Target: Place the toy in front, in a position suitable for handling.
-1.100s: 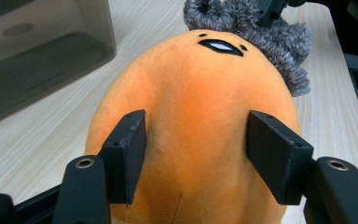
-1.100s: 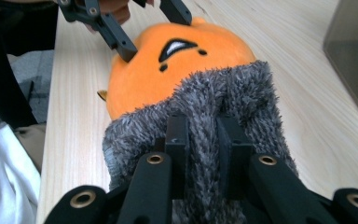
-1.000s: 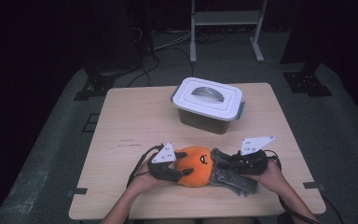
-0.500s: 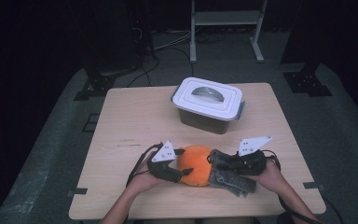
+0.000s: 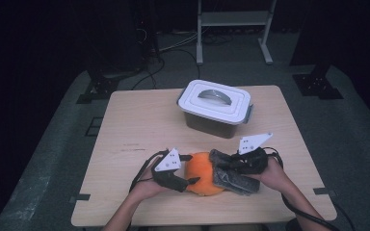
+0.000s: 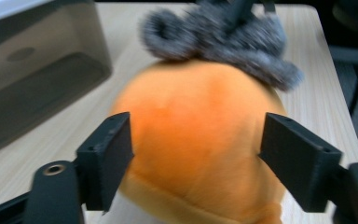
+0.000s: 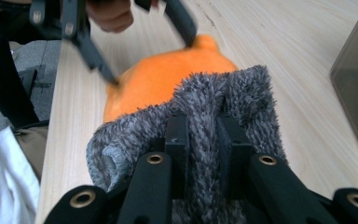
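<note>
Plush toy [image 5: 203,173], round orange body, shaggy grey fur at one end

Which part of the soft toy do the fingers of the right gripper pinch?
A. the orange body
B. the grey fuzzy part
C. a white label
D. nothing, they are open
B. In the right gripper view the right gripper has its two black fingers closed on a fold of the grey fuzzy part, with the orange body lying beyond it.
</note>
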The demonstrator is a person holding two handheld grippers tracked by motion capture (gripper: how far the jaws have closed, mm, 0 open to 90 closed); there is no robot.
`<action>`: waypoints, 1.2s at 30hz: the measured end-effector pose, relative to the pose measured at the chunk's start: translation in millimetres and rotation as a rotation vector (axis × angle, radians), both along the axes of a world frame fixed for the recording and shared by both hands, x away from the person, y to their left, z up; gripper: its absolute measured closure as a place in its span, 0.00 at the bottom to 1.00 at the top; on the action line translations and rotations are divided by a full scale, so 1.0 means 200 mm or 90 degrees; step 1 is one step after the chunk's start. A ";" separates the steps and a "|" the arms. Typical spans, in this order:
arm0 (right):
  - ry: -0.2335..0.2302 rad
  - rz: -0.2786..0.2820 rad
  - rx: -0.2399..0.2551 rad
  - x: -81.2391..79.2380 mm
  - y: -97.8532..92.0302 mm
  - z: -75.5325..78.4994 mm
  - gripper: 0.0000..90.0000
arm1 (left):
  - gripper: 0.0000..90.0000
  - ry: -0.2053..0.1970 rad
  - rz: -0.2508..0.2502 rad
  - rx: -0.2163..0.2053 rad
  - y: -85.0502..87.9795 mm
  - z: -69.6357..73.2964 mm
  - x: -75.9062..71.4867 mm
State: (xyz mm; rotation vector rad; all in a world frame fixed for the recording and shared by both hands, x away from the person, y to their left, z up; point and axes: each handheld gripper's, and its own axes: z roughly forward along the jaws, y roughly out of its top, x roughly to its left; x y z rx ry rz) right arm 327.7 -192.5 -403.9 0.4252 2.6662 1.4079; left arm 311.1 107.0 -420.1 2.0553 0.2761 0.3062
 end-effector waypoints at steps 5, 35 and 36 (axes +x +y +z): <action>0.013 0.018 -0.005 -0.06 -0.06 -0.02 0.84 | 0.18 0.044 0.024 -0.013 0.00 0.00 0.03; -0.005 0.026 0.013 -0.11 -0.07 0.00 0.84 | 0.25 0.103 -0.047 -0.021 -0.08 -0.03 0.01; -0.010 0.025 0.014 -0.11 -0.07 0.01 0.84 | 0.30 0.095 -0.046 -0.018 -0.08 -0.03 0.01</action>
